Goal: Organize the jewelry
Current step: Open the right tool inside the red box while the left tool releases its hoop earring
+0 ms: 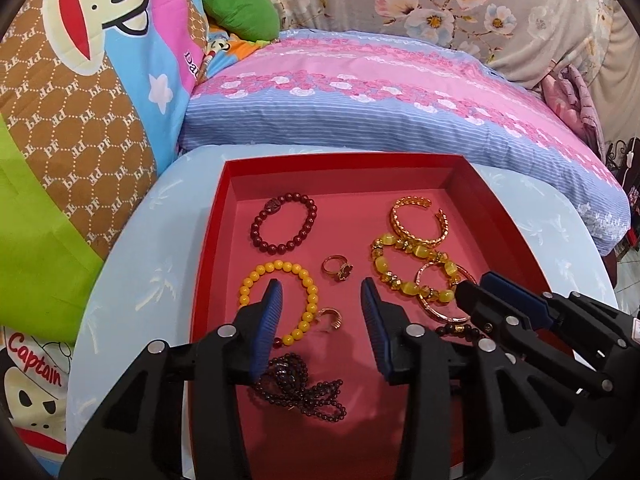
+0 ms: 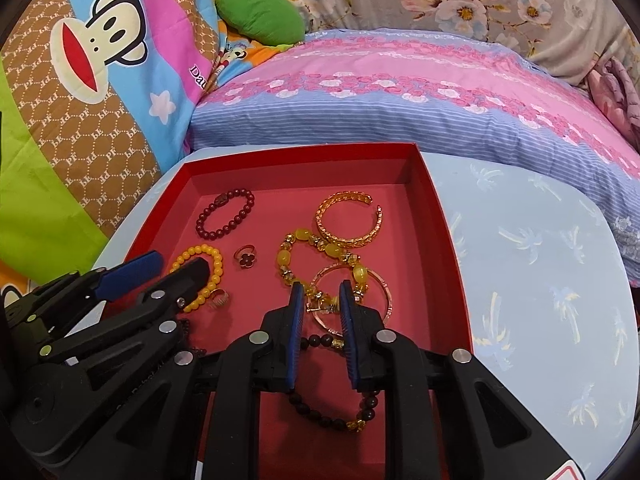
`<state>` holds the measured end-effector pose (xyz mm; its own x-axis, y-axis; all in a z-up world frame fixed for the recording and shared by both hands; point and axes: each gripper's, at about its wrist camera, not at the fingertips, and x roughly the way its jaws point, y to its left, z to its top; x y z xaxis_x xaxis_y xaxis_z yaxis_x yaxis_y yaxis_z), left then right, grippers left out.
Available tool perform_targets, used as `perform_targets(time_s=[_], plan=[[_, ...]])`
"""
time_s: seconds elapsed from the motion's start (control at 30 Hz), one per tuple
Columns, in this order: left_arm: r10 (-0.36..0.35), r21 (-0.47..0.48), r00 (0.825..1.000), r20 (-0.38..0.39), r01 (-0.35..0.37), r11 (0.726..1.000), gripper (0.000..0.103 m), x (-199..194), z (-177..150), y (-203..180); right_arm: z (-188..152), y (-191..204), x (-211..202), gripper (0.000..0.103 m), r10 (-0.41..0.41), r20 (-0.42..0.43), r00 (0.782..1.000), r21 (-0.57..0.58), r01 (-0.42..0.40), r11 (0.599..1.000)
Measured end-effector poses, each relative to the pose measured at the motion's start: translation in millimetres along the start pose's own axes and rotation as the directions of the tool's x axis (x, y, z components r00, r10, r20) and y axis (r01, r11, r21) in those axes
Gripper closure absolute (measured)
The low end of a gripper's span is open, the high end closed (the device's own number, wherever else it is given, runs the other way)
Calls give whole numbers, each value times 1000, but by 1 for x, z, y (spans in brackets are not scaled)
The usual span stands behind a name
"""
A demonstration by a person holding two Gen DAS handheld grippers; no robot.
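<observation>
Between the left claw [image 1: 322, 292] fingers lies a gold ring [image 1: 330, 319].

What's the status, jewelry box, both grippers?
Left gripper open over yellow bead bracelet. Right gripper open, empty. Jewelry loose in red box. Nothing blocking.

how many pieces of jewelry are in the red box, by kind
beaded bracelets: 4 (dark red, yellow, amber, dark brown)
bangles: 2 (gold cuff, rose gold)
rings: 2 ()
dark bead strand: 1
total: 9
</observation>
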<state>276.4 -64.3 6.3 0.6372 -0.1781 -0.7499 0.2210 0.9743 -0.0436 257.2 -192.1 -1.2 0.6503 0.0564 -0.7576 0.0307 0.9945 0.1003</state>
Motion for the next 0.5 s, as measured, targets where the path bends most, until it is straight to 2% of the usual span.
perform_targets(time_s=[0.3, 0.37, 0.5], plan=[[31, 9, 999, 11, -31, 999, 60, -12, -2, -1, -1, 1, -11, 77, -30, 10, 1000, 0, 30, 1000], [37, -3, 999, 10, -37, 999, 56, -15, -3, 0, -2, 2, -16, 75, -41, 15, 999, -2, 41, 999], [39, -26, 999, 17, -38, 999, 50, -27, -9, 4, -6, -2, -30, 62, -65, 31, 997, 17, 65, 998]])
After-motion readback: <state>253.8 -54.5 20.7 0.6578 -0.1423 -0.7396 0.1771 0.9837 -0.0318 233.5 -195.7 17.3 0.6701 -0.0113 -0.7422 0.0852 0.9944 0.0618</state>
